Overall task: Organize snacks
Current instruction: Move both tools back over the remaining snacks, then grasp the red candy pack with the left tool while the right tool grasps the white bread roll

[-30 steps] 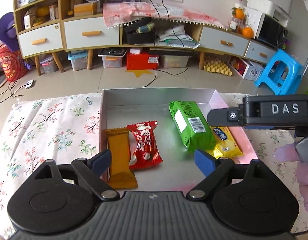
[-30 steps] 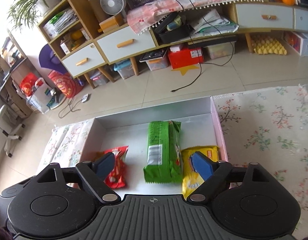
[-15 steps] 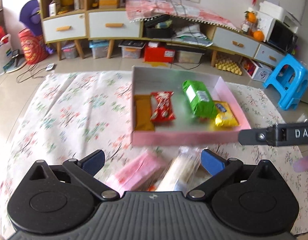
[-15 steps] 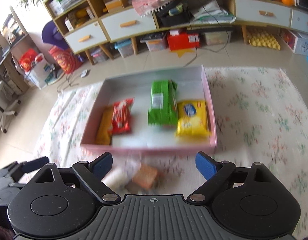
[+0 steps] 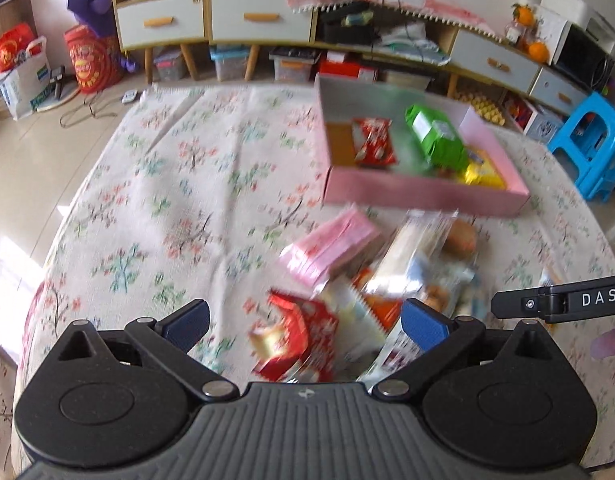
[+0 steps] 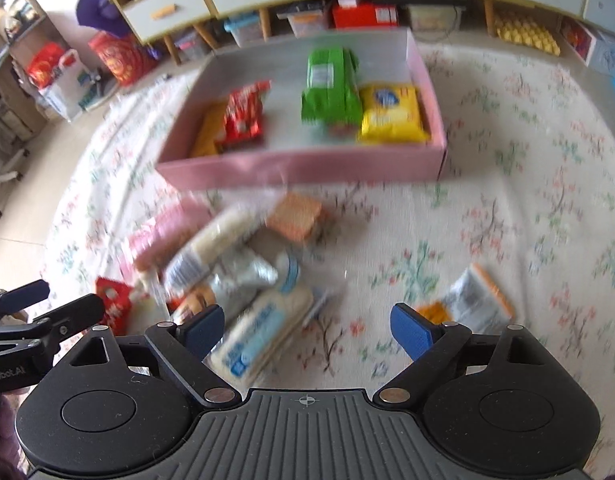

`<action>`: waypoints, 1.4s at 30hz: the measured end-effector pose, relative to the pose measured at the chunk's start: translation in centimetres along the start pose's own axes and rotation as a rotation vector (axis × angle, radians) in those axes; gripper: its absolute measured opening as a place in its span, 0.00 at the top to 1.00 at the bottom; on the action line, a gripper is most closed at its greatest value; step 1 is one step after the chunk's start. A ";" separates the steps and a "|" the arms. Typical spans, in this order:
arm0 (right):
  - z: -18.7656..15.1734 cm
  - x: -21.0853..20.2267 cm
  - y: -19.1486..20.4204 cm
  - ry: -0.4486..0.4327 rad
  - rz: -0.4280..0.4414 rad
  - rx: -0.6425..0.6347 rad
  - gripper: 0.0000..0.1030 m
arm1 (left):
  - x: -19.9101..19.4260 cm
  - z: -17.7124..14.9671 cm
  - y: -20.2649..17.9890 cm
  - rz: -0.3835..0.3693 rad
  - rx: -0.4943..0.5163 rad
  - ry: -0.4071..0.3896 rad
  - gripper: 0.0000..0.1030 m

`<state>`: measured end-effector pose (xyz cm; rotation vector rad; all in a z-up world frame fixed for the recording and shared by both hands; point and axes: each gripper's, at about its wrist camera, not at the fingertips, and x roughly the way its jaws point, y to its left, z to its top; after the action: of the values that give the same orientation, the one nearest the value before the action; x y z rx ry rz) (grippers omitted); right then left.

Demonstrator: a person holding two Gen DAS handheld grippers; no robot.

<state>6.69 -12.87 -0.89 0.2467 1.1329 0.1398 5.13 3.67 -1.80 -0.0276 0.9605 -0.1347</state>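
While both views are blurred, the left gripper (image 5: 303, 322) and right gripper (image 6: 307, 328) are seen with fingers spread wide and nothing held, above a loose snack pile (image 6: 235, 268) on the floral bench (image 5: 179, 184). Just beyond the pile, a pink box (image 6: 299, 166) is loaded with green (image 6: 331, 84), yellow (image 6: 391, 114), red (image 6: 245, 114) and orange (image 6: 207, 132) packs.

Blue stool (image 5: 591, 146) beside floral cloth (image 5: 179, 184), cabinets (image 5: 211, 16) behind.
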 end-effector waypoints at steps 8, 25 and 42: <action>-0.4 2.3 1.0 0.059 0.002 0.053 0.11 | 0.5 -0.9 0.3 -0.030 0.018 0.048 0.24; -0.8 3.5 2.4 0.060 -0.112 -0.061 0.26 | 1.3 -1.1 0.5 -0.047 0.033 0.087 0.75; -0.6 1.2 -1.1 0.052 -0.034 0.022 0.73 | 0.3 -0.4 -0.2 -0.081 0.009 0.041 0.79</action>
<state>6.65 -13.55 -2.44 0.2448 1.1901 0.1044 4.91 3.46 -2.23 -0.0557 1.0000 -0.2144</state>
